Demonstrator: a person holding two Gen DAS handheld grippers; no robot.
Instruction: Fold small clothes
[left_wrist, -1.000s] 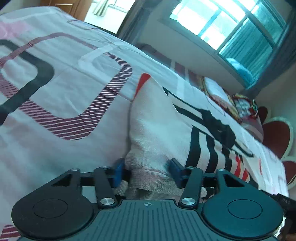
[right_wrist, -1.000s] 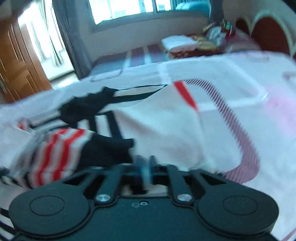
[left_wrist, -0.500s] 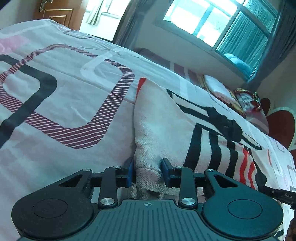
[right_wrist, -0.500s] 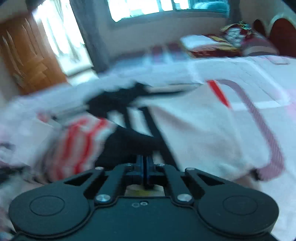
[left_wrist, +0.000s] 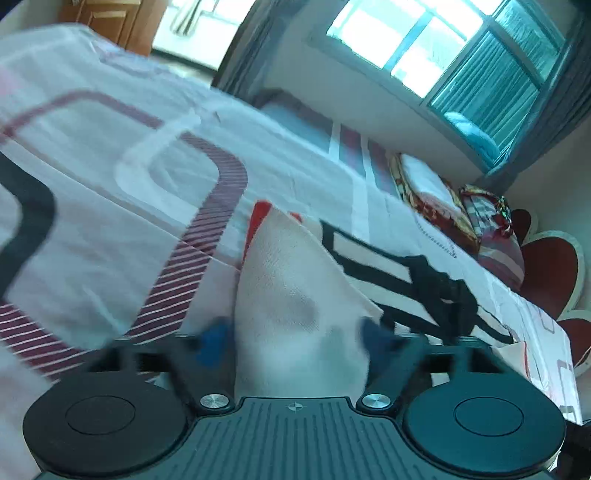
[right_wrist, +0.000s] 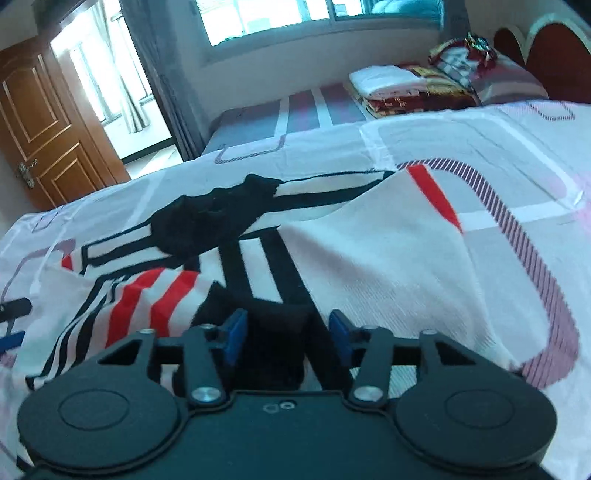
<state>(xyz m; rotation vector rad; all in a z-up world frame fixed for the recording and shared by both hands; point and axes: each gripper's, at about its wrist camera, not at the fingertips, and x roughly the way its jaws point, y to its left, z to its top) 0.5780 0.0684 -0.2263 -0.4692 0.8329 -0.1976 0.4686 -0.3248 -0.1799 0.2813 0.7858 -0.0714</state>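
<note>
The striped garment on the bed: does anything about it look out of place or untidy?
Nothing looks damaged. The white knitted garment with black and red stripes lies folded over but rumpled on the patterned bedsheet, with one red-striped part bunched up. Both the left gripper and the right gripper are open around its edge.

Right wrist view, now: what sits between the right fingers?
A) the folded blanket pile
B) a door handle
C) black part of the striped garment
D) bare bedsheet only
C: in the right wrist view the right gripper is open, its blue fingers apart on either side of the black part of the striped garment, which lies on the bed.
</note>
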